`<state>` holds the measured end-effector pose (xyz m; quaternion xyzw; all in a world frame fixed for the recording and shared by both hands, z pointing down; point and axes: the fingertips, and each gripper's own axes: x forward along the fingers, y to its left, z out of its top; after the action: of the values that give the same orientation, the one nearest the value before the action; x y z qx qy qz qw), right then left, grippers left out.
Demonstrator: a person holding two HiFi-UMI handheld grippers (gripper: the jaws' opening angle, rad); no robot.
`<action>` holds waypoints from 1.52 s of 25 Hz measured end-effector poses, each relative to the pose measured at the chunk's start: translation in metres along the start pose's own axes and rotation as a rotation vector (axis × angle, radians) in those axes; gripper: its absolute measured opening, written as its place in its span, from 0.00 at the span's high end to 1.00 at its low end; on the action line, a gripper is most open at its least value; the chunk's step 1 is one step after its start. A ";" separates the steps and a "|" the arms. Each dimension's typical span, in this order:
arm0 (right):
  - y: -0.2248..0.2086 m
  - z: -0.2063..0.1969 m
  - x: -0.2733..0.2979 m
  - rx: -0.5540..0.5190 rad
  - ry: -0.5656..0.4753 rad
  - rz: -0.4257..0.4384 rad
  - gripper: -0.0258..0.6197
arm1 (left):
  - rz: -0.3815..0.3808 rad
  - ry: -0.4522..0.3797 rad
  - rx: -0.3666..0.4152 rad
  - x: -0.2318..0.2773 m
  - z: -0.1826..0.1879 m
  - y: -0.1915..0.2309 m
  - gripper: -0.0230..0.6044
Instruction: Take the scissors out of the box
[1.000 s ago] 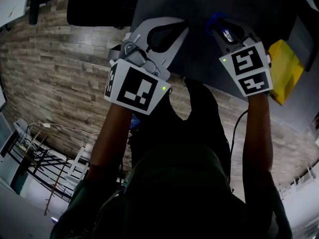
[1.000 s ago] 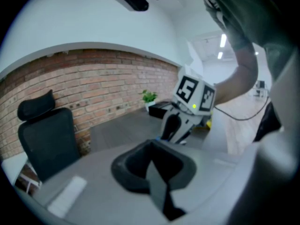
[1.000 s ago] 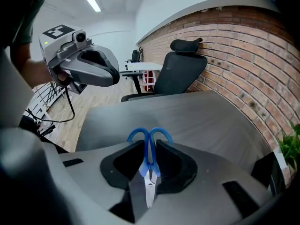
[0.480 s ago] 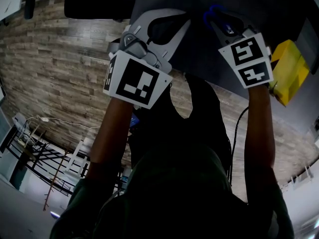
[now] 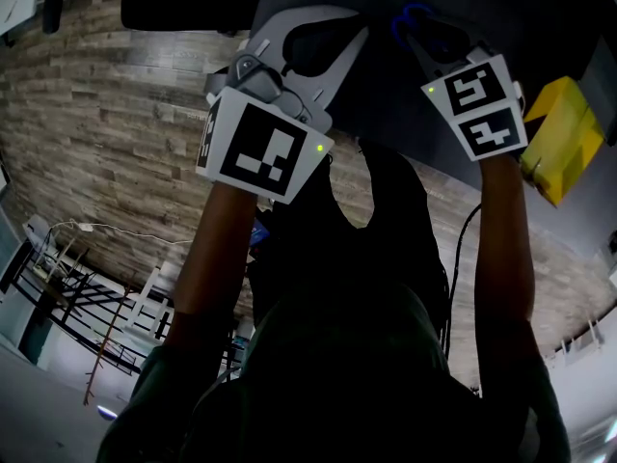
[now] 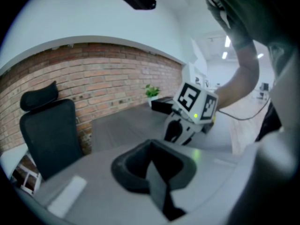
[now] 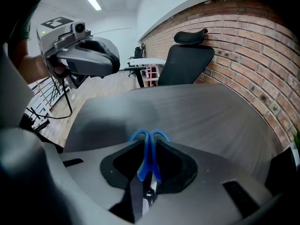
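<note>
My right gripper (image 7: 143, 184) was clamped tight on the scissors (image 7: 150, 142). The blades sat between its jaws. The two blue handle loops stuck out in front, above the grey table (image 7: 197, 109).

In the head view, the right gripper (image 5: 424, 37) was held over the table's near edge. A bit of blue from the scissors (image 5: 413, 15) showed at its tip. My right arm (image 5: 501, 258) reached straight out toward the table. The hand was hidden behind the gripper's marker cube (image 5: 479, 104).

My left gripper (image 6: 157, 177) had its jaws pressed together with nothing between them. In the head view, the left gripper (image 5: 313, 51) was also over the table's near edge, beside the right one but not touching it. It was tipped a little to one side. My left arm (image 5: 207, 258) reached toward the table at a slant.

The yellow box (image 5: 559, 138) was at the table's near edge, on the outer side of the right gripper. The scissors were out of it and not touching it.

A black chair (image 7: 185, 60) stood at one end of the table, next to the brick wall (image 7: 253, 55). The wooden floor (image 5: 96, 114) showed past the table's near edge.
</note>
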<state>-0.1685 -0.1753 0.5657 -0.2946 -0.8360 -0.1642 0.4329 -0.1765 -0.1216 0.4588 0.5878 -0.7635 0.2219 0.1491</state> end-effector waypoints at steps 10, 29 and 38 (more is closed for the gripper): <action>0.002 -0.002 0.005 0.006 0.015 0.006 0.84 | 0.006 -0.007 0.013 -0.007 0.008 0.007 0.96; -0.016 0.054 -0.077 0.041 -0.133 -0.129 0.85 | -0.019 -0.080 0.135 -0.045 0.085 0.017 0.96; -0.011 0.101 -0.186 0.007 -0.304 -0.350 0.95 | -0.049 -0.150 0.228 -0.088 0.138 0.003 0.96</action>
<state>-0.1552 -0.1951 0.3551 -0.1650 -0.9306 -0.1875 0.2677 -0.1516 -0.1190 0.2971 0.6344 -0.7277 0.2592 0.0291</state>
